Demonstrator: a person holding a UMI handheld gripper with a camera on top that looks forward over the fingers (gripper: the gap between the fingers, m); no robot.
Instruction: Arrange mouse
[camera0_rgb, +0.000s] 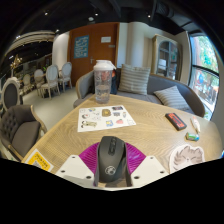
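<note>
A black computer mouse (111, 160) sits between my gripper's (111, 168) two fingers, its nose pointing away from me. The magenta pads (88, 156) press against both of its sides. The gripper is shut on the mouse and holds it over the near edge of a wooden table (150, 128). The mouse's underside and the table surface right beneath it are hidden.
Beyond the mouse lies a white printed sheet (107, 118); behind it stands a tall clear container (103, 80). A dark flat object (176, 120), a small teal item (194, 133) and a white dish (187, 155) lie to the right. A yellow card (38, 158) lies left. Sofa and chairs surround the table.
</note>
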